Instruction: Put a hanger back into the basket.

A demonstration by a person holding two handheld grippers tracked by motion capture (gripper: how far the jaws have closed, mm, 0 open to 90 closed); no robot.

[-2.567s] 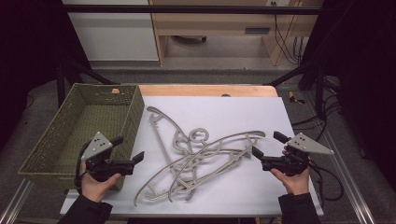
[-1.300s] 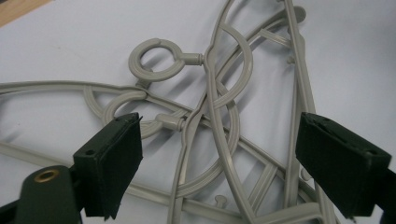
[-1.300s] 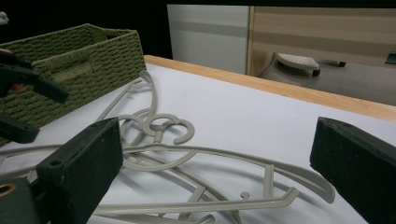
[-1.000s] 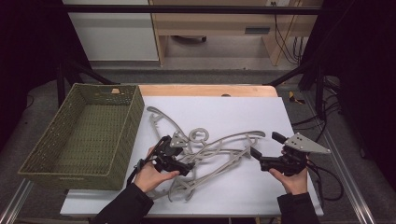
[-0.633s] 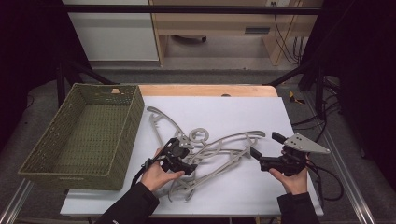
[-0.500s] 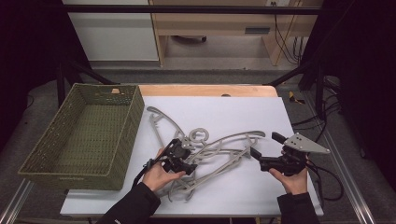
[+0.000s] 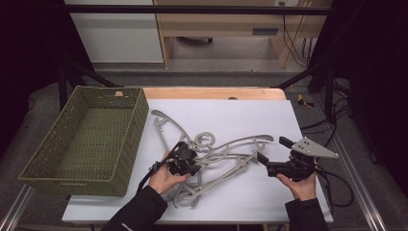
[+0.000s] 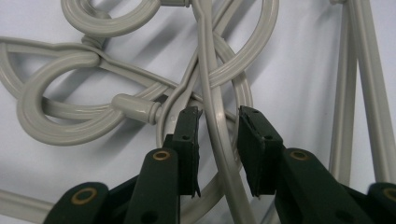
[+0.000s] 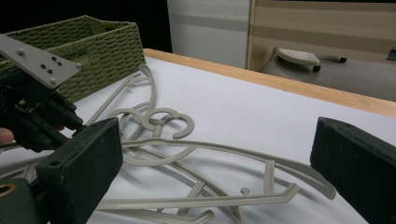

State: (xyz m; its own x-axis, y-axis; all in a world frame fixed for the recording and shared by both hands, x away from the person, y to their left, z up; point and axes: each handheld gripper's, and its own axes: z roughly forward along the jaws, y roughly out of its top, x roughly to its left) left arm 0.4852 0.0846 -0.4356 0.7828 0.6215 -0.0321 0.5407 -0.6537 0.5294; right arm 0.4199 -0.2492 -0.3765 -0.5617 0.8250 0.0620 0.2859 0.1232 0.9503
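Several grey plastic hangers (image 7: pixel 226 149) lie tangled on the white table top (image 7: pixel 250 115). My left gripper (image 7: pixel 193 166) is down on the left part of the heap. In the left gripper view its jaws straddle one thin hanger bar (image 8: pixel 212 93). The left gripper (image 8: pixel 218 116) has just been closing, and a narrow gap still shows on each side of the bar. My right gripper (image 7: pixel 273 150) rests at the right end of the heap, wide open. In the right gripper view the right gripper (image 9: pixel 219 149) has nothing between its jaws, and the hangers (image 9: pixel 159 119) lie ahead.
A green woven basket (image 7: pixel 139 110) stands at the table's left side, seen too in the right gripper view (image 9: pixel 93 42). A wooden strip (image 7: pixel 216 93) runs along the far edge. Bare white surface lies behind and to the right of the heap.
The left hand has come from beside the basket to the hanger heap and sunk onto it. Its jaws have narrowed around one bar. The right gripper has kept still.
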